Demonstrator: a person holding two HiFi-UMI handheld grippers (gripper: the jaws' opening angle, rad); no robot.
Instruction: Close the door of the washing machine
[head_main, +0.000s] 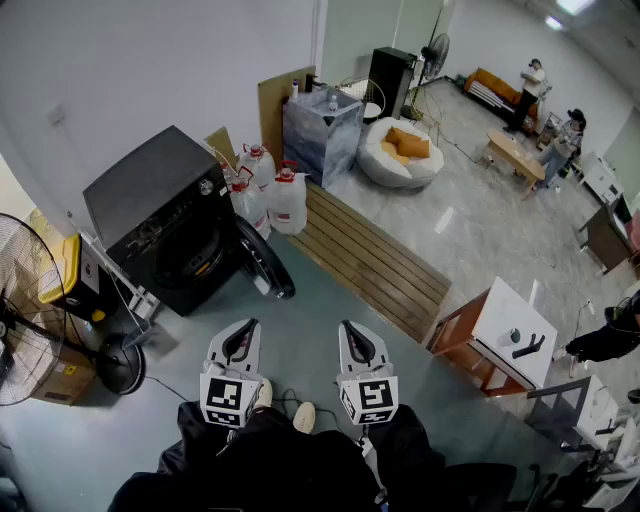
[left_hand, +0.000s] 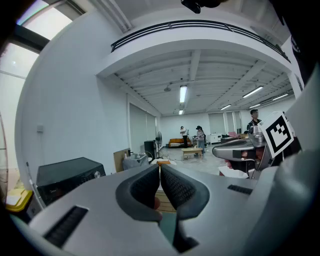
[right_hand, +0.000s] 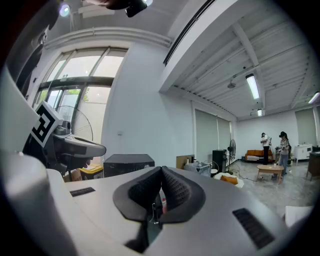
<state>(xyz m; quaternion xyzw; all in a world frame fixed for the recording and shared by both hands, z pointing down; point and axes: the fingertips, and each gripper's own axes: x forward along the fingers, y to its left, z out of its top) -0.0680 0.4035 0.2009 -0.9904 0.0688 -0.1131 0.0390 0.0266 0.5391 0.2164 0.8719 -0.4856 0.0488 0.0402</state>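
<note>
We stand in front of the black washing machine (head_main: 165, 215), its round door (head_main: 262, 258) hanging wide open off the front, swung out towards us at the side nearest the water jugs (head_main: 270, 195). The drum opening shows dark beside the door.

Both tongs are held low and about level, well short of the machine. The left gripper (head_main: 244, 330) has its jaws pressed together with nothing between them, as its own view confirms (left_hand: 160, 167). The right gripper (head_main: 352, 332) is closed just as fully and is likewise empty (right_hand: 161, 170). Neither touches the door.

As we judge it, the step in hand is the approach, and shut jaws suit it: there is nothing to grasp, only a panel to push.
- We should bring one blunt closed tip to the door's outer face, near the free edge farthest from the machine, where a push probably turns it most easily.
- The push should follow the door's arc round towards the opening, not drive straight at the machine, which would press into the hinge.
- Pressure ought to last until the door sits flush against the front, since a light tap may leave it ajar or let it bounce back.
- The spare gripper is best kept away from the gap between door and machine.

The floor fan (head_main: 30, 310) on the machine's far side is out of the way.
</note>
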